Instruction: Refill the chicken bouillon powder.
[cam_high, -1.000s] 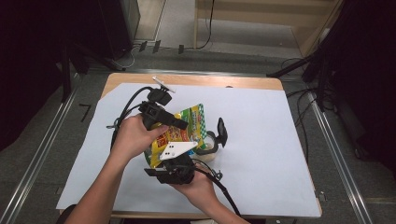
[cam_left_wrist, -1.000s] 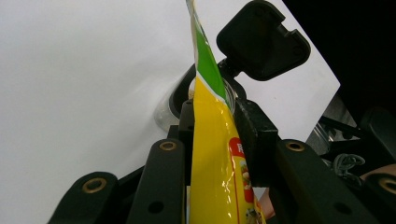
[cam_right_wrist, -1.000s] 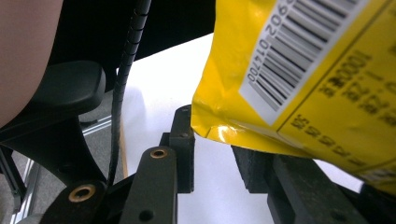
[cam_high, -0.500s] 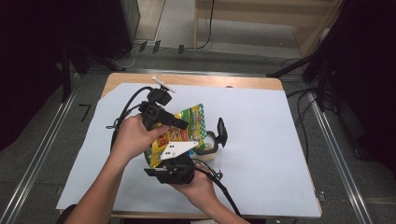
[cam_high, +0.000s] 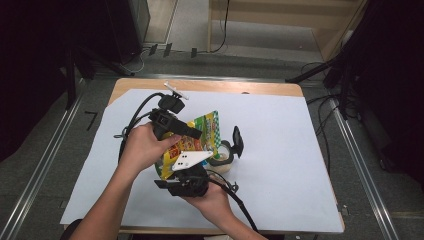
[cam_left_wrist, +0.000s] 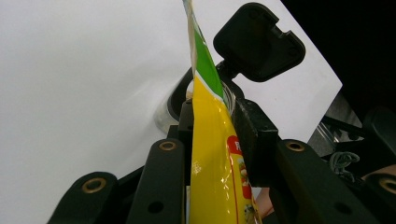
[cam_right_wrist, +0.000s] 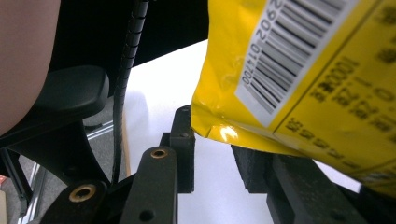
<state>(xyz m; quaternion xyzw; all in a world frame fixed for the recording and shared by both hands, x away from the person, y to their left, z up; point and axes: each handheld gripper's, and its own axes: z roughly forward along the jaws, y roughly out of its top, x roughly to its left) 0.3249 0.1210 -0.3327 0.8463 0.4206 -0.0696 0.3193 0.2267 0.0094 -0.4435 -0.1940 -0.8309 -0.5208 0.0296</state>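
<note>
Near the middle of the high view, a glossy yellow and green foil snack pouch is held up above the white paper-covered worktop, between both hands. The left hand-held gripper comes in from the upper left of the pouch. In the left gripper view its two black jaws are clamped on the pouch, which runs edge-on up the centre of the frame, yellow below and green toward the top. The right hand-held gripper sits at the lower centre of the high view, just under the pouch, with a white three-cornered plate on top. In the right gripper view its jaws stand apart, not clenched; the pouch's yellow bottom corner, bearing a barcode and printed text, fills the upper right and rests on the right-hand jaw, with white worktop showing through the gap. Just right of the pouch in the high view a small round container with an open black flip lid stands on the worktop.
</note>
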